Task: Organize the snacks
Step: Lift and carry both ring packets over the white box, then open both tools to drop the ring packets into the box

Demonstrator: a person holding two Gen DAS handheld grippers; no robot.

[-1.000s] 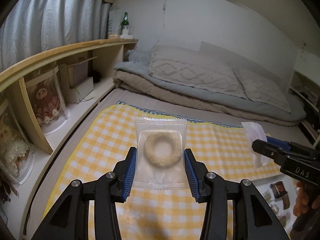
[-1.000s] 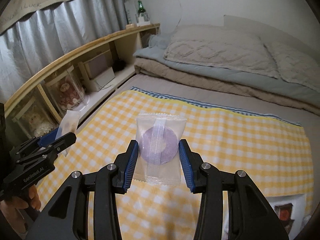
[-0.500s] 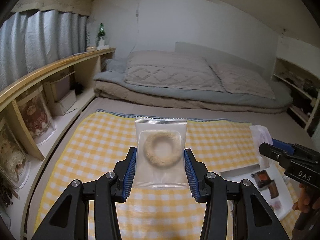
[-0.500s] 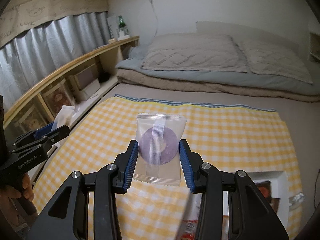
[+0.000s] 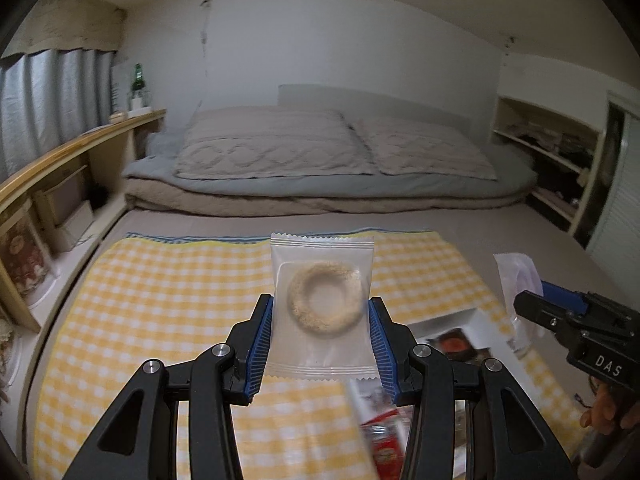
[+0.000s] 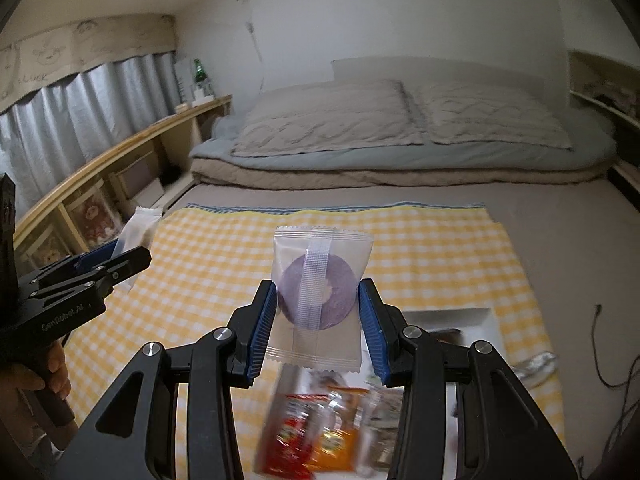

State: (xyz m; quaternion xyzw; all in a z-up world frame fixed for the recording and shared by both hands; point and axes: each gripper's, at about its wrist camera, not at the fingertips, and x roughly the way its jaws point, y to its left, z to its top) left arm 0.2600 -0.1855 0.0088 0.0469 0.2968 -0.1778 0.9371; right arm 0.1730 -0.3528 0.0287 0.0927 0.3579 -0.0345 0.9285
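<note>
My left gripper (image 5: 321, 340) is shut on a clear packet with a beige ring snack (image 5: 322, 300), held above the yellow checked cloth (image 5: 168, 292). My right gripper (image 6: 318, 322) is shut on a clear packet with a purple ring snack (image 6: 320, 284). The right gripper also shows in the left wrist view (image 5: 532, 304) at the right, and the left gripper in the right wrist view (image 6: 132, 258) at the left. A white tray (image 5: 476, 316) with snacks lies on the cloth; it also shows in the right wrist view (image 6: 486, 316). Blurred red and orange snack packs (image 6: 316, 436) lie below the right gripper.
A wooden shelf unit (image 5: 60, 156) with boxed dolls runs along the left. Folded bedding and pillows (image 5: 320, 160) lie at the far end. A green bottle (image 5: 138, 78) stands on the shelf top. Open shelves (image 5: 548, 160) stand at the right. A cable (image 6: 604, 356) lies on the floor.
Both grippers have swung to the right and tilted down, each keeping its packet. The tray and the snack packs have come into view below them.
</note>
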